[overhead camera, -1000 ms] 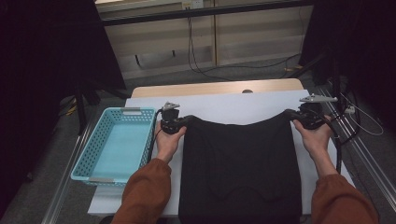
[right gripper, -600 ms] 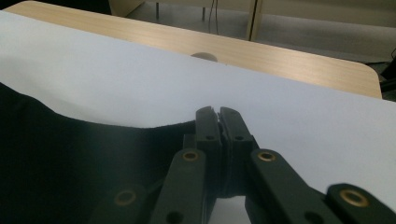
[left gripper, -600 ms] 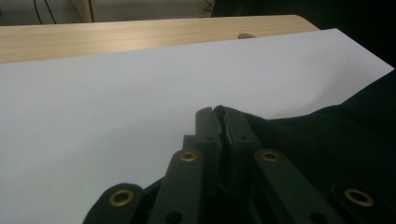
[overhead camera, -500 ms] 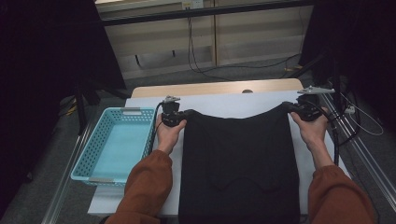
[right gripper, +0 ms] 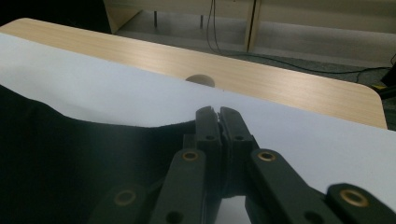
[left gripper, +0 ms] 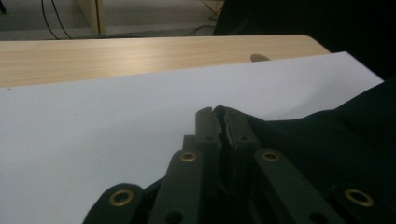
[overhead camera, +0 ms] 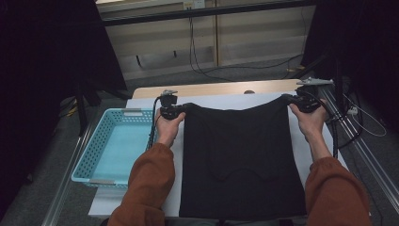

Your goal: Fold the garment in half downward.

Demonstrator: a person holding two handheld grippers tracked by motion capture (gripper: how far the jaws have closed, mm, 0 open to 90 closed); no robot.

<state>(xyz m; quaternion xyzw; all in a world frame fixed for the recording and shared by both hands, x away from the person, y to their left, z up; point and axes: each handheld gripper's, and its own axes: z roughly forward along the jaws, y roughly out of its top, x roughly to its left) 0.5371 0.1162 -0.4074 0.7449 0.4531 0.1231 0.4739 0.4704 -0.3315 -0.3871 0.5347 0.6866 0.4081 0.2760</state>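
Both forearms, in rust-orange sleeves, come in from the bottom of the high view and stretch forward, well apart from each other. The left hand (overhead camera: 168,128) holds the left gripper (overhead camera: 181,109) and the right hand (overhead camera: 309,121) holds the right gripper (overhead camera: 288,100). Each gripper has its jaws pressed together, pinching a corner of the black cloth (overhead camera: 240,155).

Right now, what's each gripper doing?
Left gripper: shut on the black garment's far left corner.
Right gripper: shut on its far right corner.
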